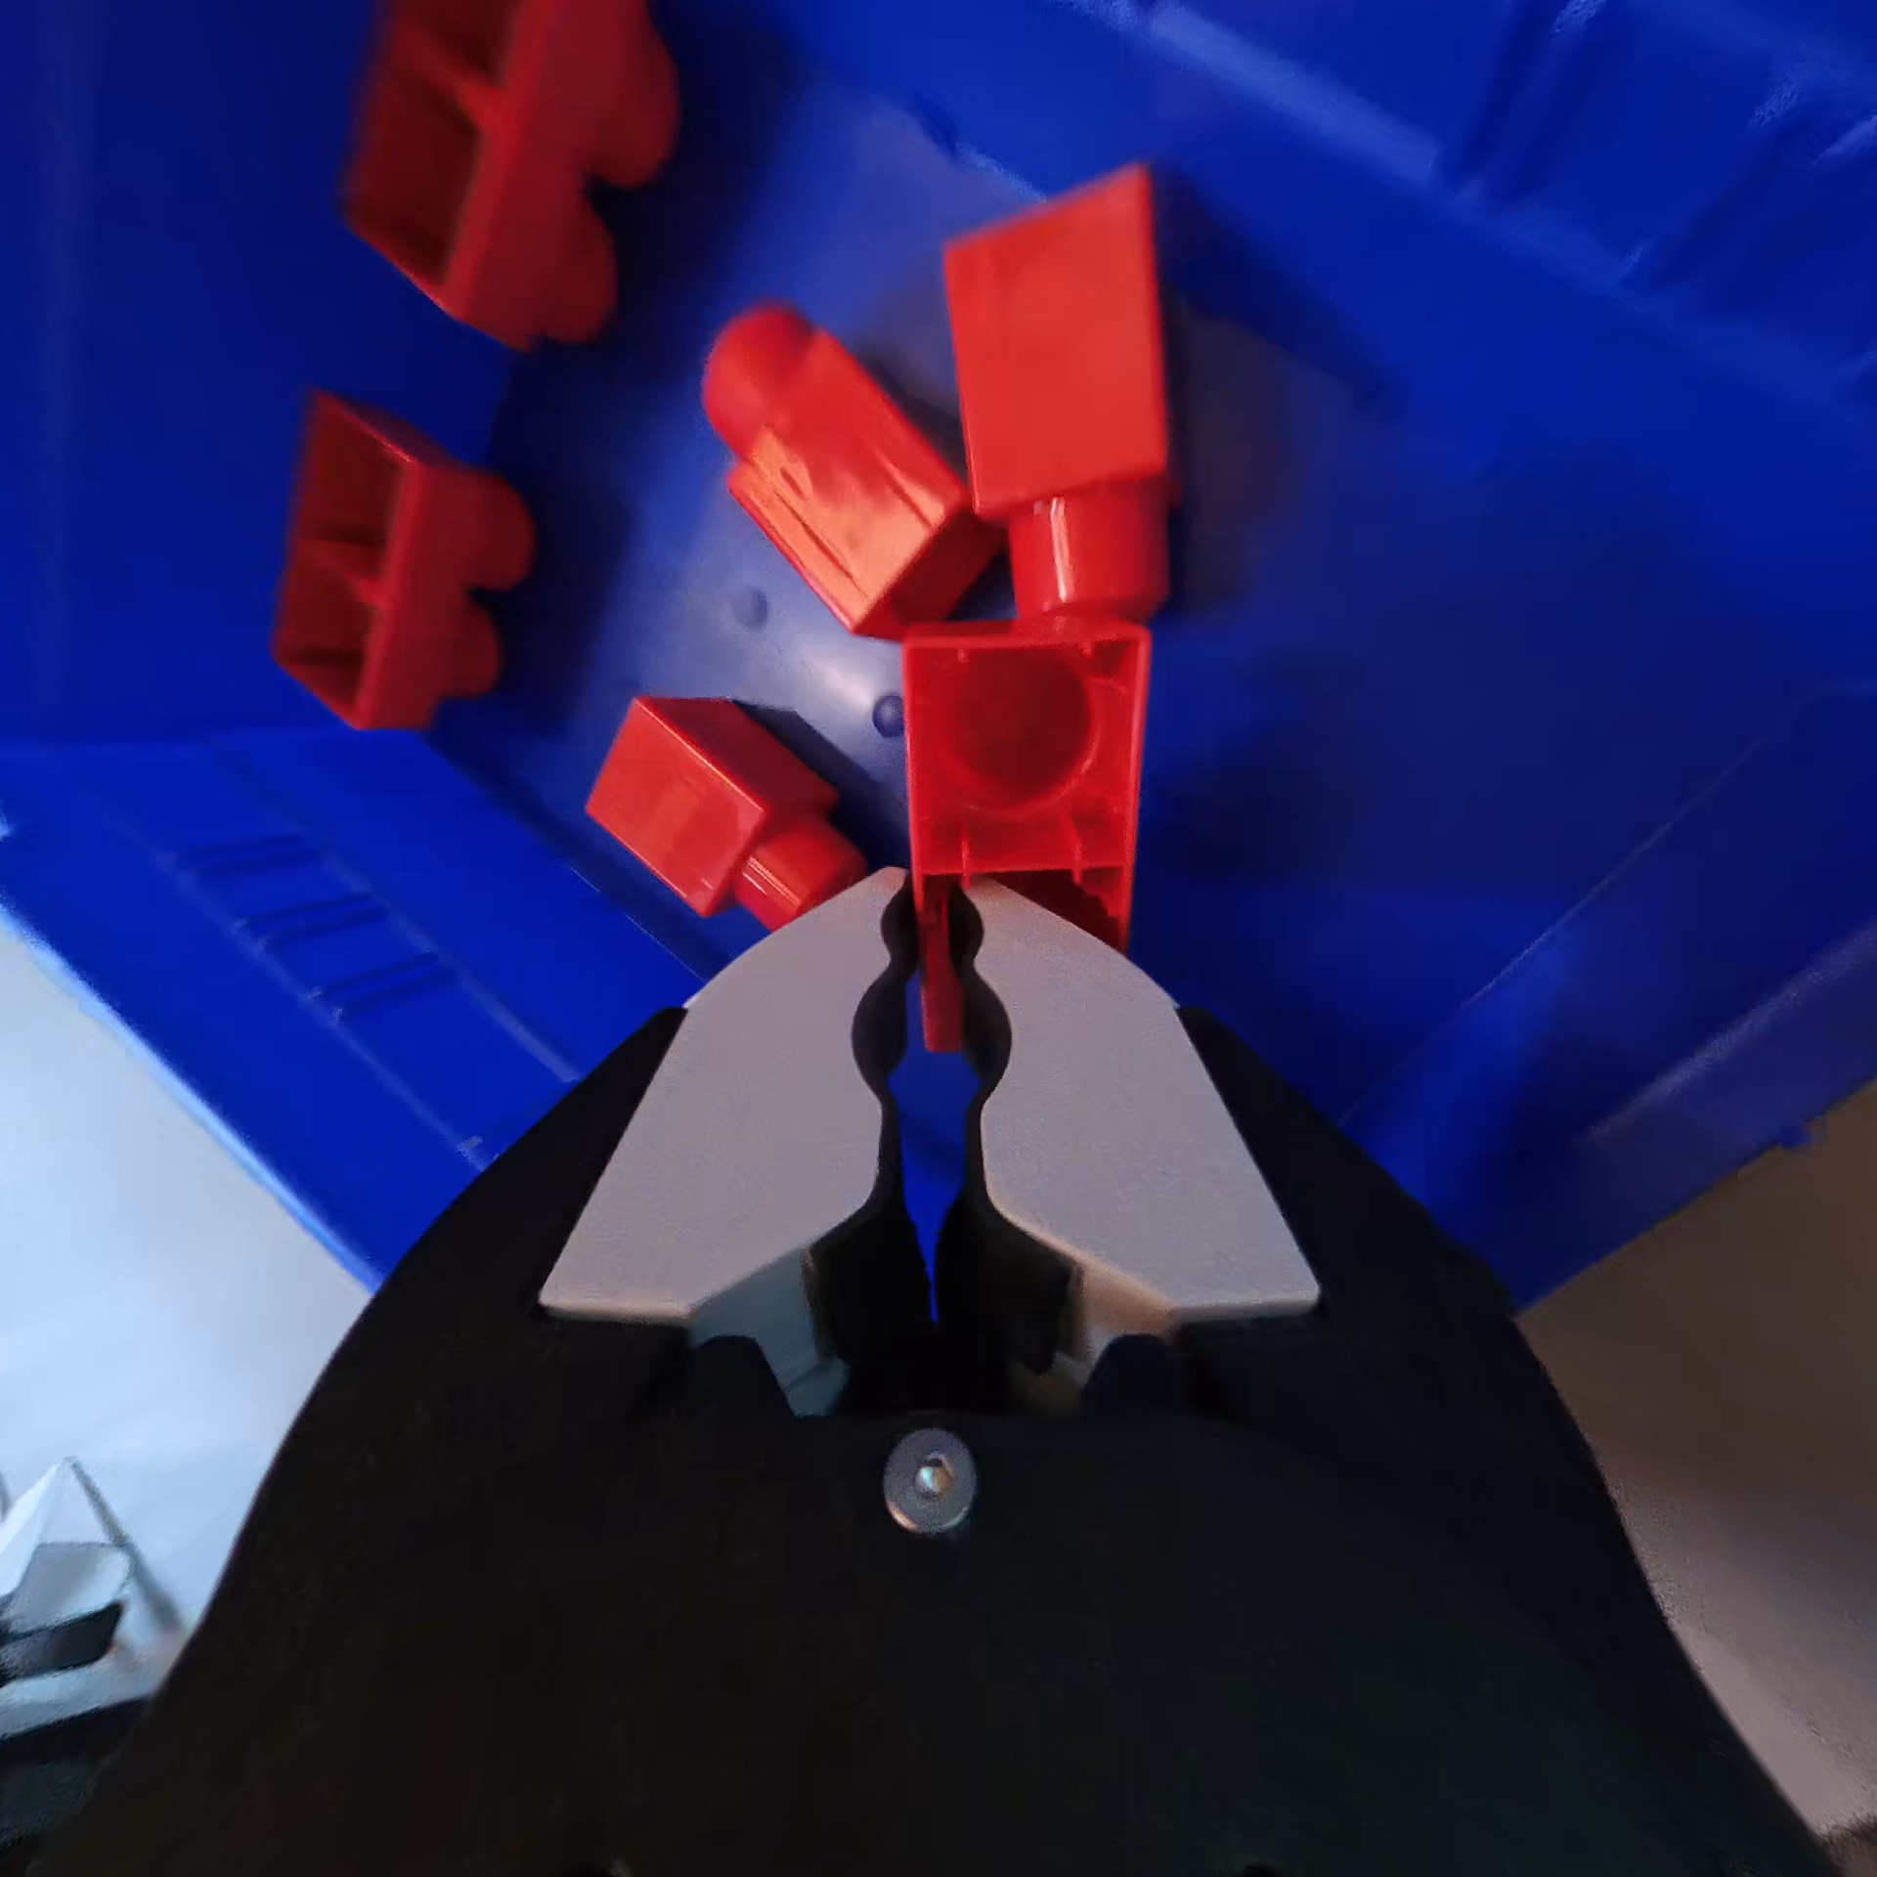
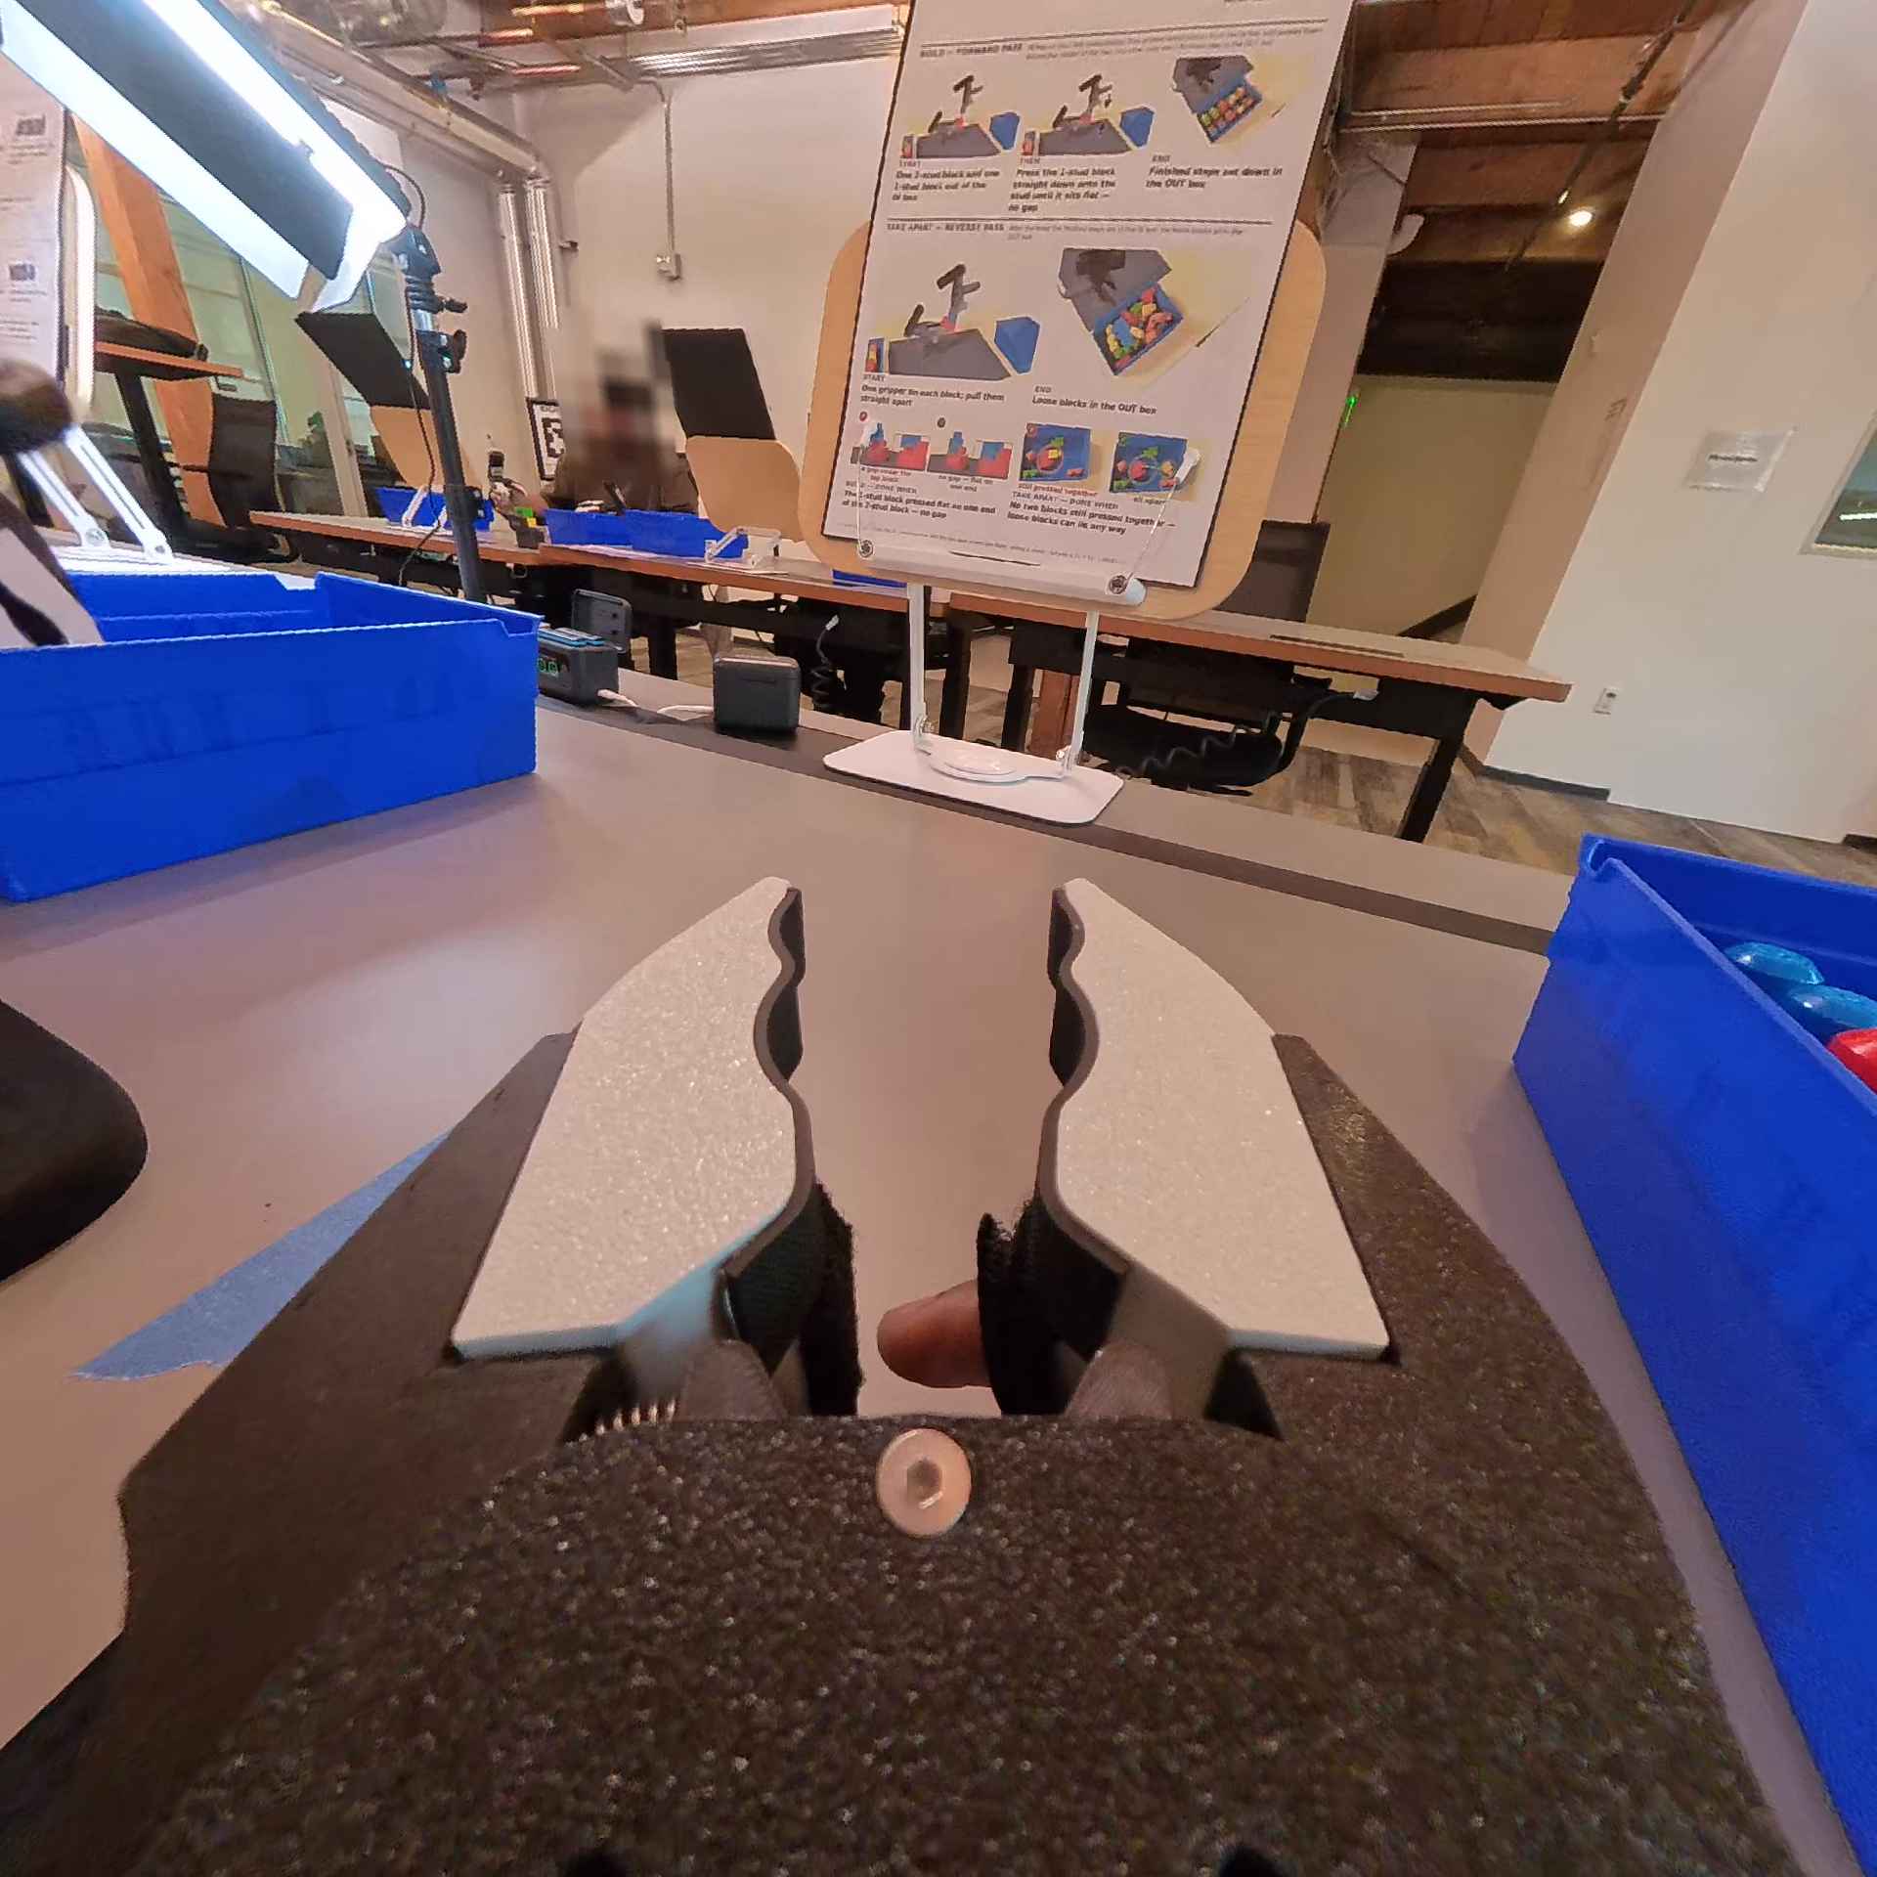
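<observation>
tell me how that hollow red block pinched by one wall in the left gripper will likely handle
The red block looks like rigid moulded plastic, so probably stiff and light for its size. The left gripper clamps only one thin wall, so it may swivel or slip. Its glossy surface suggests low friction.

A big paper sheet with pictures point(image 2: 1092, 295) stands on a white stand point(image 2: 975, 777) at the far edge of the gray tabletop point(image 2: 711, 914). A strip of blue tape point(image 2: 254, 1290) is stuck on the tabletop, and a small dark box point(image 2: 757, 693) sits near the back. A long bright lamp point(image 2: 234, 132) hangs at the top left.
</observation>
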Action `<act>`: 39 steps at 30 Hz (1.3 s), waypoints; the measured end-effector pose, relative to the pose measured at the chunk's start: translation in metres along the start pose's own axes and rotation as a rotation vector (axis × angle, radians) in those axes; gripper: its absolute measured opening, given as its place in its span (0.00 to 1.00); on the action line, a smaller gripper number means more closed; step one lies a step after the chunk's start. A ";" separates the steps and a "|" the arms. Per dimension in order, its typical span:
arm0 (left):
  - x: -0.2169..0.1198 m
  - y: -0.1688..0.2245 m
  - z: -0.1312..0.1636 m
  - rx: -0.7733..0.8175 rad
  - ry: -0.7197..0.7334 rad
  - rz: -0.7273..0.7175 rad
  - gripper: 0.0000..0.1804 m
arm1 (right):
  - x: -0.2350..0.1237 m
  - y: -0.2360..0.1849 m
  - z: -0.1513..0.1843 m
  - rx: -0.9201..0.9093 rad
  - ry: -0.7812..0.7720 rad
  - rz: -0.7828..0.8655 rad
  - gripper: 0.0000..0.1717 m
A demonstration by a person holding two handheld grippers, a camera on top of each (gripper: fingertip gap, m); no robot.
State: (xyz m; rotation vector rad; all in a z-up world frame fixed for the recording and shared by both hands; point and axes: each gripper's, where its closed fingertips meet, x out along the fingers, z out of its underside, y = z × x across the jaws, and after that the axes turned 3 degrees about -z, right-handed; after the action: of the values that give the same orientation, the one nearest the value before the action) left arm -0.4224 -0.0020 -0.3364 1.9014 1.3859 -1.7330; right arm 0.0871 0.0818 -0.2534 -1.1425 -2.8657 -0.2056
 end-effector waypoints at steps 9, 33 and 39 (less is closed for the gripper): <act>-0.062 -0.007 -0.036 -0.105 0.327 -0.393 0.02 | 0.002 -0.005 0.002 -0.026 -0.022 -0.018 0.27; -0.115 0.221 -0.277 0.421 0.878 -0.600 0.02 | 0.026 -0.141 -0.023 0.174 -0.169 -0.711 0.34; -0.114 0.232 -0.280 0.456 0.891 -0.564 0.03 | 0.030 -0.142 -0.011 0.069 -0.212 -0.702 0.26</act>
State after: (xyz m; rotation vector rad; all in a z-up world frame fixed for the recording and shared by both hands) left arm -0.0508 0.0147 -0.2547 2.9919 2.1156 -1.5341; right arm -0.0323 -0.0016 -0.2546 -0.1084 -3.3065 -0.0034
